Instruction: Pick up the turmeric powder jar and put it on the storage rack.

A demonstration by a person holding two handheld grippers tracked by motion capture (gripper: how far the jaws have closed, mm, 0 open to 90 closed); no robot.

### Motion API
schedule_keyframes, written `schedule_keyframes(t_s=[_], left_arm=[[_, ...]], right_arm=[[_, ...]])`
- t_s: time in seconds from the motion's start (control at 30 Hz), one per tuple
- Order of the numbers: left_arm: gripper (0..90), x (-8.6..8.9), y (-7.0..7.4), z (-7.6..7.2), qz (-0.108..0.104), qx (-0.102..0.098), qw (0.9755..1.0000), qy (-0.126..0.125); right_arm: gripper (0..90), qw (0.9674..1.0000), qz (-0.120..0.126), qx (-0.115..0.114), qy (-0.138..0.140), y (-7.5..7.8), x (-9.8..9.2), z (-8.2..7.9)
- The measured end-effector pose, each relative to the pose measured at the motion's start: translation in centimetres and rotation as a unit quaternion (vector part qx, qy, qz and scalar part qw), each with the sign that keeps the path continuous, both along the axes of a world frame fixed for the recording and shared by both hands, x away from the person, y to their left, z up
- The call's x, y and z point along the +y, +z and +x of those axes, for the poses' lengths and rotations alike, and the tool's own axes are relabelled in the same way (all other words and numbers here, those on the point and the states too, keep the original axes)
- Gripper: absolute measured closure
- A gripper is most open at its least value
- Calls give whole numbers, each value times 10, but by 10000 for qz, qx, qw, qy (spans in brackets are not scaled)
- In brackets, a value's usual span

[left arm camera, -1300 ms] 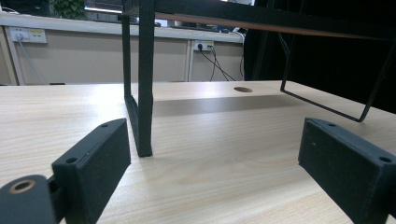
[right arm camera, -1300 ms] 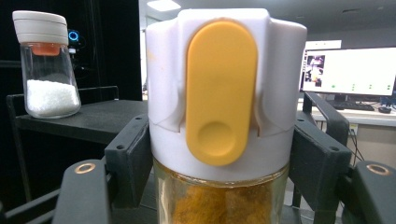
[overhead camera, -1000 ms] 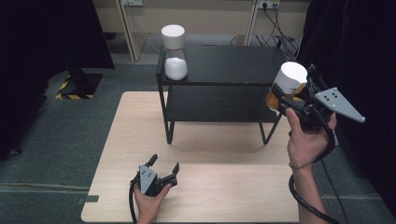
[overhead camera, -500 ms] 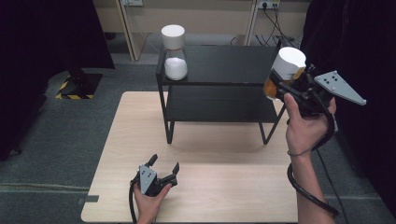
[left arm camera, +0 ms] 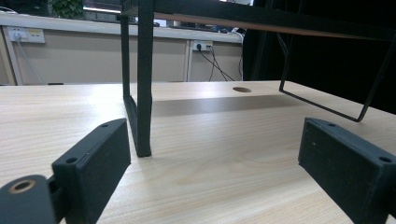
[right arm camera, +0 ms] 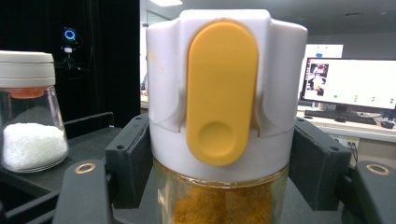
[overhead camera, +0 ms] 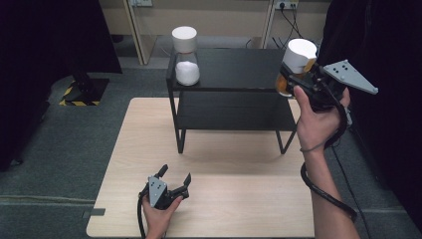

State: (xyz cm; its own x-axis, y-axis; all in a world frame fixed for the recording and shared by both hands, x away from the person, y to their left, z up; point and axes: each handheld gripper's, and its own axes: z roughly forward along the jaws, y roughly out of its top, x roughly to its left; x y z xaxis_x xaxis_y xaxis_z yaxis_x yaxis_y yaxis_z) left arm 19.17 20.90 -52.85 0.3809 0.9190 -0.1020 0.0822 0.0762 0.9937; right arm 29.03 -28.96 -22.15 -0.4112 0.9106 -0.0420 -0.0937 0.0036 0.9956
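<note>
Here, right gripper (overhead camera: pixel 293 74) clamped on spice jar (overhead camera: pixel 297 62) (yellow contents, seemingly above shelf (overhead camera: pixel 234 69)), left gripper (overhead camera: pixel 174 179) open.

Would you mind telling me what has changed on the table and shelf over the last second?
The right tongs, shut on the jar of orange powder, have lifted it up and slightly toward the top shelf. Nothing was taken hold of or let go. The left tongs stayed open, resting on the table, and the jar of white grains stayed put on the shelf.

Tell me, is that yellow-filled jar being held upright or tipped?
Upright: the jar has its white lid on top and yellow powder below, clamped between the right gripper's fingers.
</note>
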Motion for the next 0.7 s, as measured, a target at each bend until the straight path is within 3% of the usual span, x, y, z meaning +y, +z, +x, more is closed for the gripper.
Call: schedule_keyframes(t_s=[0.7], left_arm=[[87, 0, 0, 0, 2, 7, 10000, -9]], right_arm=[[307, 9999, -3, 136, -74, 8, 8, 33]])
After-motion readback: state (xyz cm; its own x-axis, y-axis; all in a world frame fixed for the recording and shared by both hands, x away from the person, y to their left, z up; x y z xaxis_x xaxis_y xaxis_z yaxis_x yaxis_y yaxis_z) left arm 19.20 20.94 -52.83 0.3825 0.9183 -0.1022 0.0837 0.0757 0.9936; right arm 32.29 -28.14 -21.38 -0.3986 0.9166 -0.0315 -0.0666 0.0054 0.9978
